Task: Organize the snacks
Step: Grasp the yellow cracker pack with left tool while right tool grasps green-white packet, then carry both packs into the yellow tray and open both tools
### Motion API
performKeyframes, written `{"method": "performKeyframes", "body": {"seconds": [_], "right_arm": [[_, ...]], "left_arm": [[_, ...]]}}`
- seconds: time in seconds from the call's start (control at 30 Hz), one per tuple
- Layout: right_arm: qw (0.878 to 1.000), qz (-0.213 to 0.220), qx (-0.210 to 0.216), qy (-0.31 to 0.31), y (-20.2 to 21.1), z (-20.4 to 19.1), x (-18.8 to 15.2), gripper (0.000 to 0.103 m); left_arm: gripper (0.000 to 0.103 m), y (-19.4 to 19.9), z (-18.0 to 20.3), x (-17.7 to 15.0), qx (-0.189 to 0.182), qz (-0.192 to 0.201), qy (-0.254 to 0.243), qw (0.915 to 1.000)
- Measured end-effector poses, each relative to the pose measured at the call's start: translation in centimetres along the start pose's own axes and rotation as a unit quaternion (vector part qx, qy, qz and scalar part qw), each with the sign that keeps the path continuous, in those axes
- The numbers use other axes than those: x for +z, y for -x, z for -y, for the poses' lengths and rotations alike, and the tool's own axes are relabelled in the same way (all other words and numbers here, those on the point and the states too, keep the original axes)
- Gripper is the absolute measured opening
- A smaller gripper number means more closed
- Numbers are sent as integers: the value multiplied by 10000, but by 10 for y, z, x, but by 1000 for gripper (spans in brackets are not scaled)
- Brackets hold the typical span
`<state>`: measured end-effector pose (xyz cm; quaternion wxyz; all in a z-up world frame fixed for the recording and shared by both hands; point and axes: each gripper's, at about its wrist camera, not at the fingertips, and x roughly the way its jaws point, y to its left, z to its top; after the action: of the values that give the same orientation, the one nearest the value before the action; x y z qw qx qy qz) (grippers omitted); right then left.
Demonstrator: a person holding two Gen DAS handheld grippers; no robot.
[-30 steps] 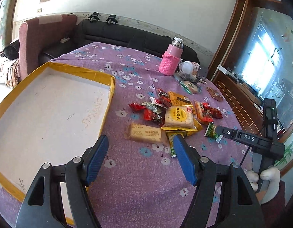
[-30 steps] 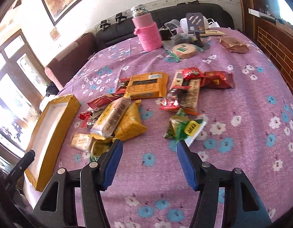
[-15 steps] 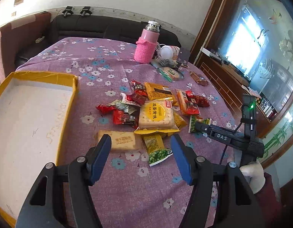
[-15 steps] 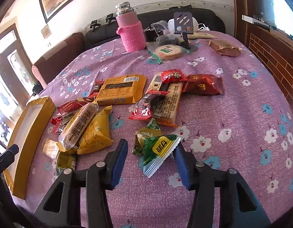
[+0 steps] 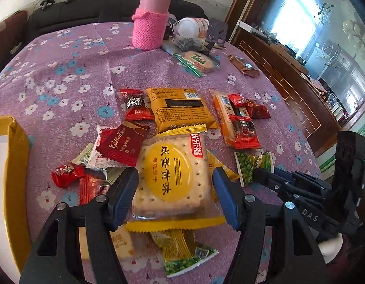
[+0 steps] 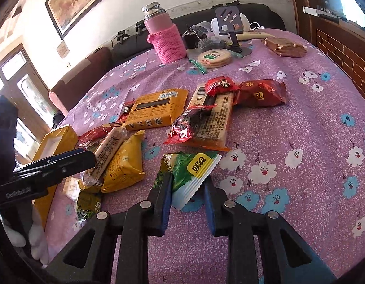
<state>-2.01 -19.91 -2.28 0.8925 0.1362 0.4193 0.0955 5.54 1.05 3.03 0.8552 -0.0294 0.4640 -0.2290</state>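
Note:
Snack packets lie in a heap on the purple flowered tablecloth (image 5: pixel 71 66). My left gripper (image 5: pixel 175 177) is open, and its blue pads flank a clear pack of round yellow egg-yolk crackers (image 5: pixel 168 158). That pack rests on other yellow packets. In the right wrist view, one left finger (image 6: pixel 71 159) reaches the same cracker pack (image 6: pixel 106 151). My right gripper (image 6: pixel 187 182) is closing on a green pea packet (image 6: pixel 194 165), whose crumpled lower corner sits pinched between the pads. The left wrist view shows the right gripper (image 5: pixel 262 174) at that packet (image 5: pixel 251 165). A yellow-rimmed tray (image 5: pixel 14 165) lies at the left.
A pink knit-sleeved flask (image 5: pixel 150 21), a round biscuit pack (image 5: pixel 199 60), a brown packet (image 5: pixel 244 67) and a phone stand (image 6: pixel 228 19) stand at the far side. An orange-yellow pack (image 5: pixel 182 108) and red wrappers (image 5: pixel 123 142) crowd the middle. A wooden cabinet (image 5: pixel 288 90) borders the right.
My left gripper swung right from beside the tray to over the heap and now straddles the cracker pack. My right gripper dropped onto the green pea packet and its jaws narrowed around it.

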Motion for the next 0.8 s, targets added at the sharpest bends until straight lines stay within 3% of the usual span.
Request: {"method": "performKeyframes", "body": {"seconds": [0.3, 0.47, 0.6, 0.8], "right_arm": [[10000, 46, 64, 44, 3, -5, -1, 25], [10000, 56, 79, 10, 3, -4, -2, 25], [9998, 137, 118, 23, 6, -5, -1, 25], [9994, 272, 197, 26, 12, -6, 0, 25]], "left_arm": [[71, -19, -8, 8, 11, -201, 169, 9997], [70, -22, -19, 10, -70, -243, 337, 9991], [67, -13, -17, 7, 32, -90, 305, 9995], [68, 31, -18, -8, -162, 401, 586, 9973]]}}
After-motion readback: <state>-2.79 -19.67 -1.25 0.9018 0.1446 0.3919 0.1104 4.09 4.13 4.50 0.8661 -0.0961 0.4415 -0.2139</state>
